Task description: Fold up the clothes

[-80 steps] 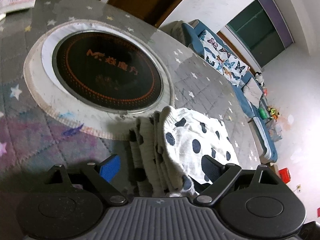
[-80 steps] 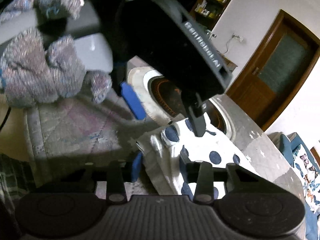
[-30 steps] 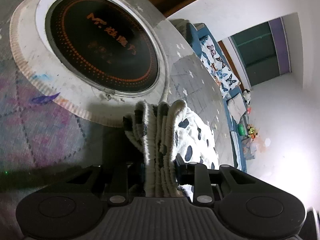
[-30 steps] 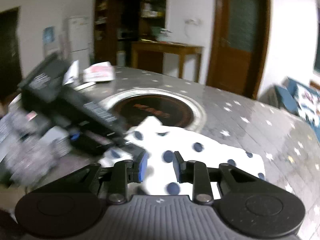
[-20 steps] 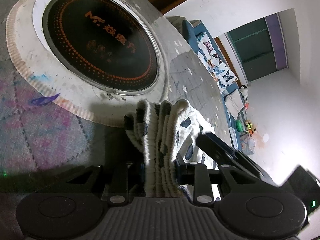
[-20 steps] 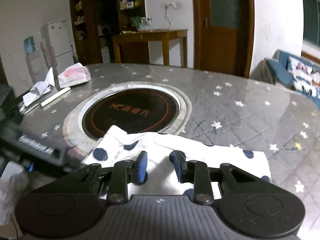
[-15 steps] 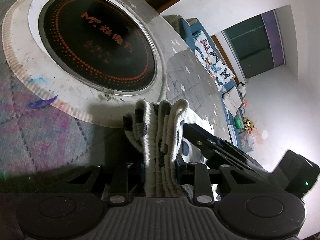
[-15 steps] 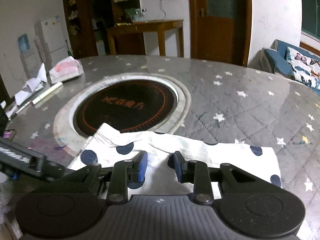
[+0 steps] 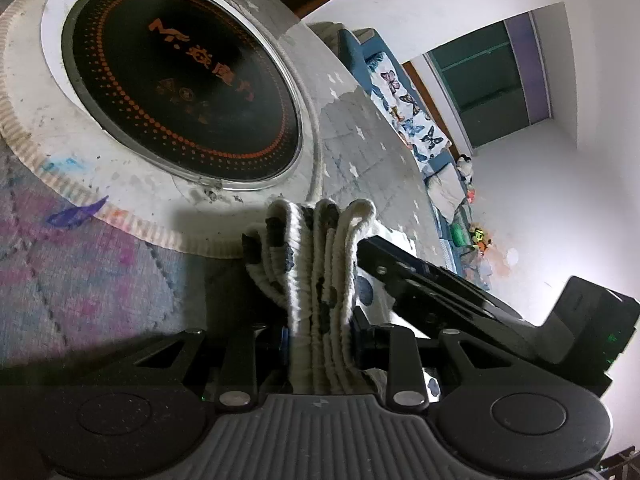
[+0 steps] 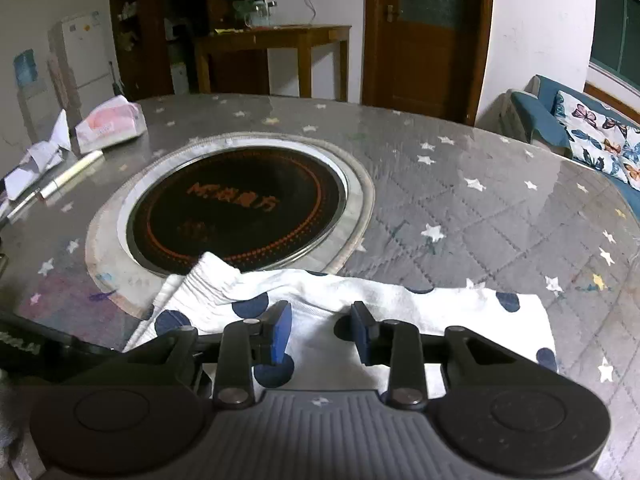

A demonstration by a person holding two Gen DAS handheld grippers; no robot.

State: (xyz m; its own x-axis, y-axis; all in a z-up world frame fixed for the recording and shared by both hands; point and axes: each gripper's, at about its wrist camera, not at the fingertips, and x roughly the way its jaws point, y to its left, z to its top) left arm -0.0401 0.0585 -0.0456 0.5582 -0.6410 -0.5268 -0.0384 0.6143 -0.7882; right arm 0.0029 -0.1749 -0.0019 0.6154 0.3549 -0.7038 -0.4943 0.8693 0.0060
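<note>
Swung in over polka-dot garment (image 10: 400, 300), right gripper (image 10: 320, 330) parted, hovering low; left gripper (image 9: 318, 332) clamped on bunched ribbed edge, held upright.

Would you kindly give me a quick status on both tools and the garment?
Left tool shut on bunched hem of polka-dot garment. Right tool open, over the flat cloth. Nothing in the way.
</note>
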